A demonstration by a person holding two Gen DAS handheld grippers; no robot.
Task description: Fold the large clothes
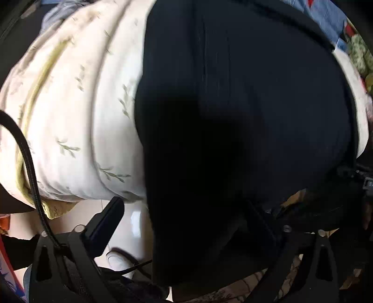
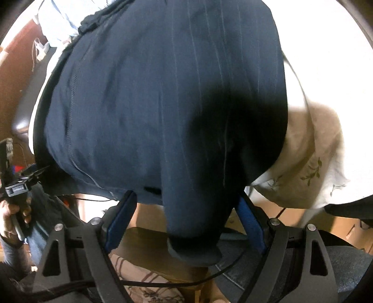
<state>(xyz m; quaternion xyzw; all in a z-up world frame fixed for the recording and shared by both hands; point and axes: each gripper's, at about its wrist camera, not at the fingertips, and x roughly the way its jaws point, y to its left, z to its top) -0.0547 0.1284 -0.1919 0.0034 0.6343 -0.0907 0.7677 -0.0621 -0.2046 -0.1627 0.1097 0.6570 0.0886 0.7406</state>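
Note:
A large dark navy pinstriped garment [image 1: 244,105] lies spread over the bed's edge and hangs down past it. In the left wrist view, my left gripper [image 1: 186,207] points down at the hanging edge. Its left finger [image 1: 107,223] stands clear of the cloth, and its right finger is half hidden behind the dark fabric. The right wrist view shows the same garment [image 2: 151,93], with a hemmed end [image 2: 193,242] dangling between the jaws of my right gripper [image 2: 186,198]. The blue pads [image 2: 119,223] stand apart from the cloth. My left gripper [image 2: 16,184], held in a hand, shows at the left edge.
White leaf-print bedding [image 1: 77,116] covers the bed under the garment. Pale floor tiles [image 1: 135,223] and a light shoe [image 1: 119,258] lie below. A black cable [image 1: 25,151] crosses the left. Blue patterned cloth [image 1: 326,16] sits at the far right. Brown furniture [image 2: 16,81] stands left.

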